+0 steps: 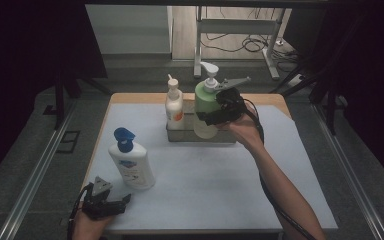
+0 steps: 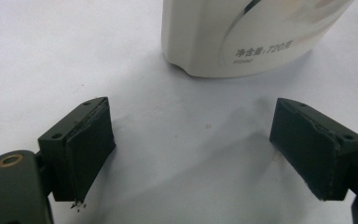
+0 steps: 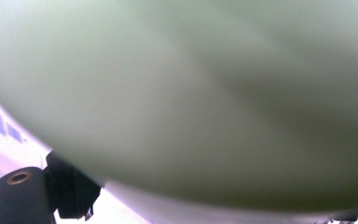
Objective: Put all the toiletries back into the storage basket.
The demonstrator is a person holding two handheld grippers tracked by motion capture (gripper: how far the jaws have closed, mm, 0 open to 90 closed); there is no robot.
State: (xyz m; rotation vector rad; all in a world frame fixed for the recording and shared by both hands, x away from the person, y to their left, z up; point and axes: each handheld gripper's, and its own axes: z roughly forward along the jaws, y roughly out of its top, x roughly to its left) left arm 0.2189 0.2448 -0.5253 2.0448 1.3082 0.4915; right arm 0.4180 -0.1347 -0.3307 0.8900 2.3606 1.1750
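My right tongs are clamped on the green pump bottle, which stands in the grey tray at the far centre of the table. My left tongs rest wide open and empty at the near left edge. The white blue-capped bottle stands just beyond them. A white orange-labelled bottle occupies the tray's left side, beside the green bottle.

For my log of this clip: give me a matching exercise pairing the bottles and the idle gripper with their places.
Things:
1. green pump bottle with white pump
2. white bottle with blue cap
3. small white bottle with orange label
4. left gripper

Places:
A. near table edge, jaws open
B. in grey tray, left side
C. standing on table, front left
D. between right gripper's jaws

Pairs: 1-D, 2-C, 3-B, 4-A
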